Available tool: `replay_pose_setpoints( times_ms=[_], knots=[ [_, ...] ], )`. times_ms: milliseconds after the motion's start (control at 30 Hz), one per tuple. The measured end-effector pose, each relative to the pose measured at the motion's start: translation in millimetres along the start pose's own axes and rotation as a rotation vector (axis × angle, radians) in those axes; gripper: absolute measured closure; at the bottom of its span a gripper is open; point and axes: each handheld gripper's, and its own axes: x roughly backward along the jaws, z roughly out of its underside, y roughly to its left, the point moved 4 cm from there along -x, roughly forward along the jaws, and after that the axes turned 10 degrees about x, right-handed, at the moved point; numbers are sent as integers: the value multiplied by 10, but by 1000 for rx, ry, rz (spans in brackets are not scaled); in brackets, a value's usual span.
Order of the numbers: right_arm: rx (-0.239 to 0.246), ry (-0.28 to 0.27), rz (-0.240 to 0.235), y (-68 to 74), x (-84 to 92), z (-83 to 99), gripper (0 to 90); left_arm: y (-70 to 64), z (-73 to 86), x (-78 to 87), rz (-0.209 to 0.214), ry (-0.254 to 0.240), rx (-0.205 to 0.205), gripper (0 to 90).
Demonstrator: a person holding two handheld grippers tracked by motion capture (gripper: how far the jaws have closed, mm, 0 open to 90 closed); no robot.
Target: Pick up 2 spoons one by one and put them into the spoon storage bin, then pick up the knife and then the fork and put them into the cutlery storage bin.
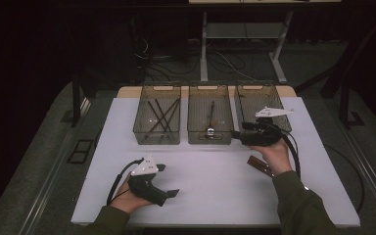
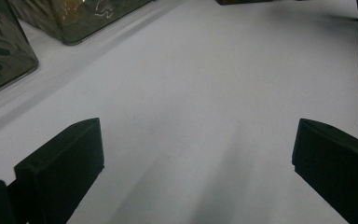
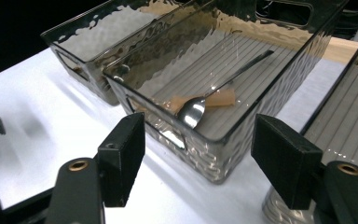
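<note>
Olive-green sleeves cover both forearms; each black gripper carries a grey three-cornered plate and trailing black cable.

High view overhead; right gripper view close, sharing middle bin.

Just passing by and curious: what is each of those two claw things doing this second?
Left gripper: open, nothing between its jaws.
Right gripper: open, empty, facing the middle bin.
</note>
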Motion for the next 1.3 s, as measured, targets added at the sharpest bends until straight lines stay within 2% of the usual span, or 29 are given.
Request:
replay_pose_setpoints(
  times_ms=[500,867,1300],
  knots=[
    [36,7,-33,32,220,177,336,-17,1,2,0,-3,0,11],
    [76,34,-53,72,417,309,327,-16,1,20,2,-6,-4,11],
    [95,69,-63,52,687,490,327,-5,-4,39,1,-10,-7,8]
  ],
)
